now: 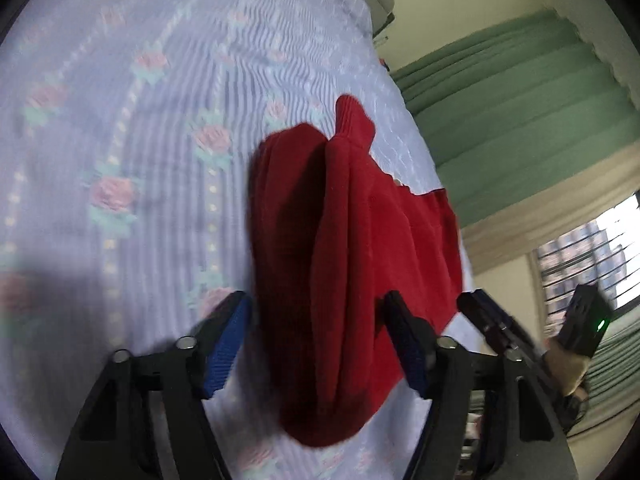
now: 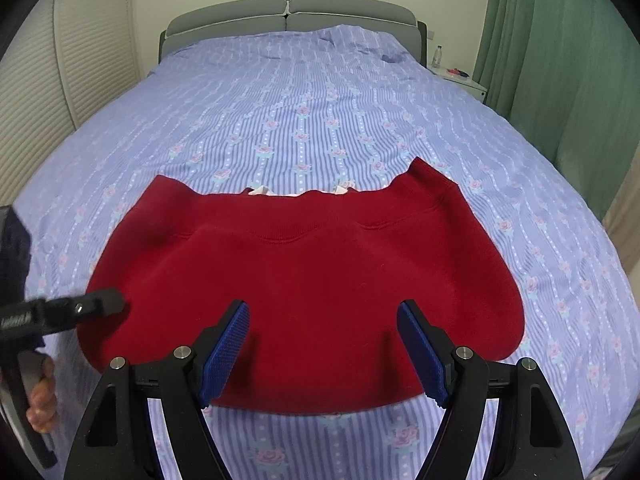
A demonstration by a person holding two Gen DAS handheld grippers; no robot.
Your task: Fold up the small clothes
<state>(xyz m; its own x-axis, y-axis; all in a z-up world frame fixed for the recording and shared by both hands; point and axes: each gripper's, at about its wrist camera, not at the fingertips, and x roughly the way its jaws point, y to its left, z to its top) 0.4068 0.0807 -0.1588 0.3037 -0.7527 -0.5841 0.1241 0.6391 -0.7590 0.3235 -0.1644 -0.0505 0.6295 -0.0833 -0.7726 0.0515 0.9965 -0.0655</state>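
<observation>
a: lying near the foot end of the bed, the red garment (image 2: pixel 304 276) looks partly folded. from the right wrist view i judge one fold made: a ribbed hem band sits across the top layer, and a doubled, rounded edge faces the camera. a scrap of white trim (image 2: pixel 260 191) peeks out at the far edge.

b: what is left?

a: by my reading, at least one more fold to bring it down to a compact shape. the sides are wide and rounded, not squared off.

b: tongs?

a: the right gripper (image 2: pixel 324 344) stands wide open over the near part of the cloth, holding nothing. the left gripper (image 1: pixel 316 336) is also spread wide in its own view, with the red cloth between its blue pads (image 1: pixel 224 344); the jaws are not closed on it. that view is blurred, so whether the pads touch the fabric i cannot tell.

b: surroundings?

a: striped blue bedspread (image 2: pixel 320 112) with rose motifs, grey headboard (image 2: pixel 288 16), green curtain (image 2: pixel 560 60), a bedside table (image 2: pixel 460 80) with a small bottle (image 2: pixel 438 56).

b: any writing?

a: a pale mark on the left tool's body at the edge of the right view, too blurred to read. no label legible on the garment.
</observation>
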